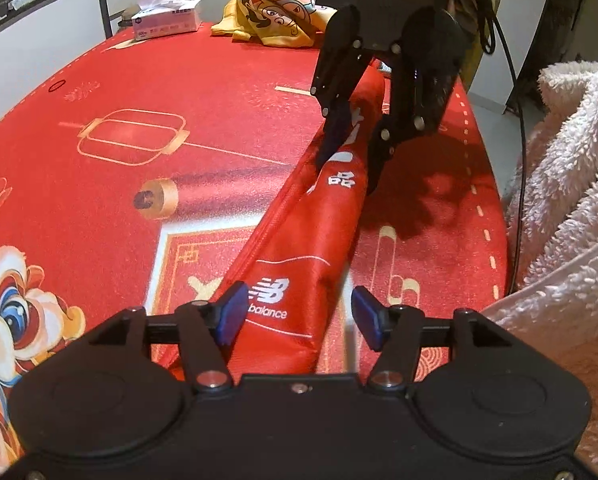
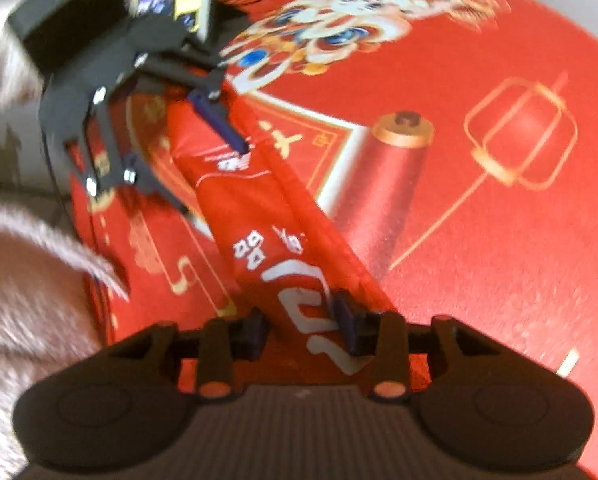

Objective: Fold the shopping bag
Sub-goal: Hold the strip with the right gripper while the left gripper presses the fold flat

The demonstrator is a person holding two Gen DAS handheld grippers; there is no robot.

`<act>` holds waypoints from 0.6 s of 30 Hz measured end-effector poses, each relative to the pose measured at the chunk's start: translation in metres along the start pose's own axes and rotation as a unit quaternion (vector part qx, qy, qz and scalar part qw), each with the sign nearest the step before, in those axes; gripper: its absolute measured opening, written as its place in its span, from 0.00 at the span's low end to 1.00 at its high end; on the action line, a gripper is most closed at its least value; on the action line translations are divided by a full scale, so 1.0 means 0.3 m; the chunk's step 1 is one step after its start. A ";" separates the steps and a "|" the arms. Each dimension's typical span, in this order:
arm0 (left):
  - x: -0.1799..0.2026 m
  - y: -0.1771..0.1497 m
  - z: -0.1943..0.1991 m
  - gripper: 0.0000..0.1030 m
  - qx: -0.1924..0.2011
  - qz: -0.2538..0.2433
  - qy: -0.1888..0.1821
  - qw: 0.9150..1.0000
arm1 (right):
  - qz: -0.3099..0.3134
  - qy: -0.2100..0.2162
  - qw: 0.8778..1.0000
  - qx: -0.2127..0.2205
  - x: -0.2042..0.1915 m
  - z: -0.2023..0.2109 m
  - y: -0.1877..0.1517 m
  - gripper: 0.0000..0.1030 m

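While 1 red shopping bag (image 1: 299,248) lies folded, 2 grippers straddle it: left gripper (image 1: 295,312) apart, right gripper (image 2: 303,328) clamping it.

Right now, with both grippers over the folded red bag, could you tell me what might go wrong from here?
1. The left gripper stands open around the bag near the logo, pads clear of the cloth, so that end is free and the long fold could spring open.
2. The right gripper straddles the far end; a pull from it alone could drag the strip askew across the tablecloth.
3. The right view is blurred, so its grip is uncertain.
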State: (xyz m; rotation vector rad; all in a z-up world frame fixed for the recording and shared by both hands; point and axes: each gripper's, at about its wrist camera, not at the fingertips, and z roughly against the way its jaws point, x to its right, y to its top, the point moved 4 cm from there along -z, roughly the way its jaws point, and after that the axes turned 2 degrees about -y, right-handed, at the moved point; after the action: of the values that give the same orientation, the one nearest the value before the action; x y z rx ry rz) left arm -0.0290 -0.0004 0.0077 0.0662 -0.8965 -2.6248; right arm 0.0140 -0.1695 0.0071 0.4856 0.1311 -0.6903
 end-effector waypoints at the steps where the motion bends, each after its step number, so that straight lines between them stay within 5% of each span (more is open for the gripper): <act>1: 0.000 0.003 -0.002 0.57 -0.002 -0.002 0.003 1.000 | -0.018 0.013 1.000 0.000 0.019 -0.005 0.012 0.35; 8: 0.006 0.013 -0.009 0.63 -0.014 -0.011 0.022 1.000 | -0.082 0.064 0.995 -0.001 0.089 -0.012 0.030 0.35; 12: 0.023 0.011 -0.010 0.74 -0.018 -0.026 0.036 0.999 | -0.104 0.081 0.991 -0.004 0.113 -0.021 0.036 0.35; 18: 0.061 -0.010 0.011 0.84 -0.003 -0.078 0.086 0.993 | -0.146 0.112 0.983 -0.010 0.156 -0.030 0.040 0.35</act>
State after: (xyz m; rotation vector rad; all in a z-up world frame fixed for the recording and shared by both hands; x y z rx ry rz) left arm -0.0477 -0.0029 0.0100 0.3687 -0.8561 -2.7132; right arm 0.0578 -0.1844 -0.0089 0.5290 0.4280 -0.9180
